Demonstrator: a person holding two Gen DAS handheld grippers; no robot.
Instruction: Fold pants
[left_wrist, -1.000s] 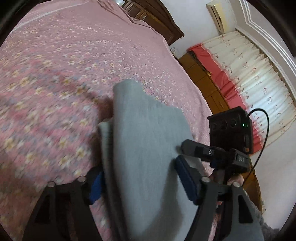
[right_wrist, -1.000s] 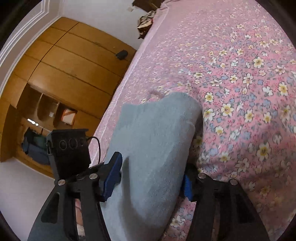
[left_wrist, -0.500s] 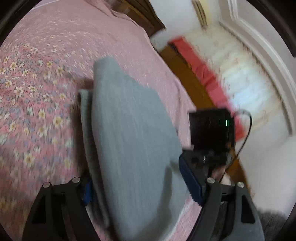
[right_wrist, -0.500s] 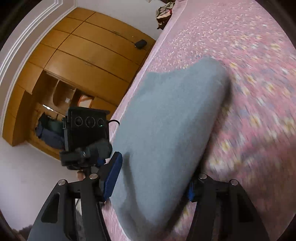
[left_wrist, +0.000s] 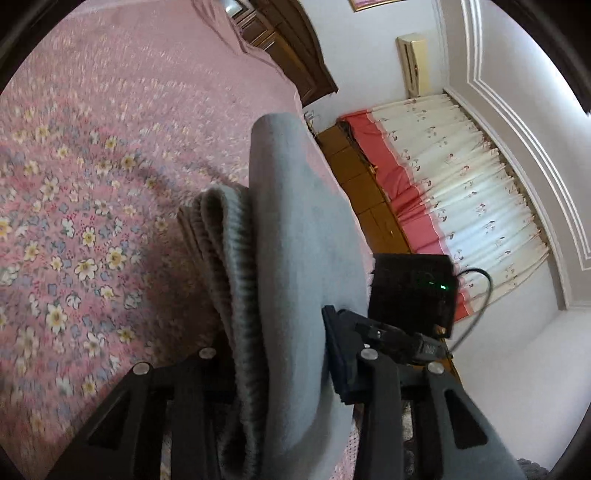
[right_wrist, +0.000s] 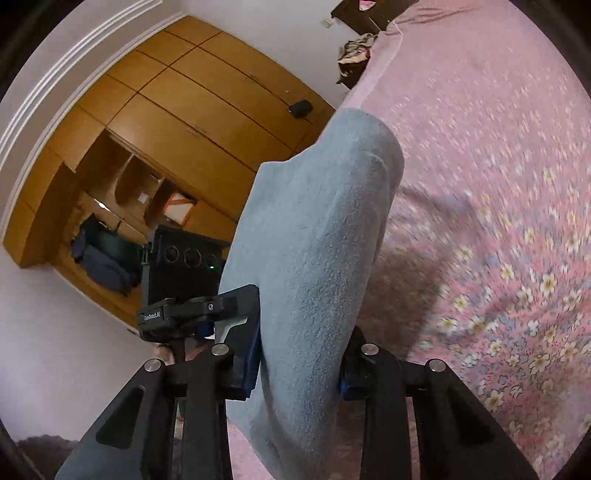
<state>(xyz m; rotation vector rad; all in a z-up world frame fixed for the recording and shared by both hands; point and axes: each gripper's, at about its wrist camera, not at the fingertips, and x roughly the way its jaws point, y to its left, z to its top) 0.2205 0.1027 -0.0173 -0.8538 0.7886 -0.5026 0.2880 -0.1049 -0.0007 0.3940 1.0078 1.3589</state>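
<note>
Grey pants (left_wrist: 295, 236) are hanging clamped in both the left gripper (left_wrist: 284, 354) & right gripper (right_wrist: 299, 354); layers risk slipping, unfolding onto bedspread (left_wrist: 85, 184) w/ uneven lowering.

Two close wrist views, seemingly mirrored, sharing pants (left_wrist: 295, 258) and bedspread (right_wrist: 498, 184).

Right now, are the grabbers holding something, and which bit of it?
Yes. Both hold the grey pants: the left gripper and the right gripper each pinch a folded bunch of the fabric.
</note>
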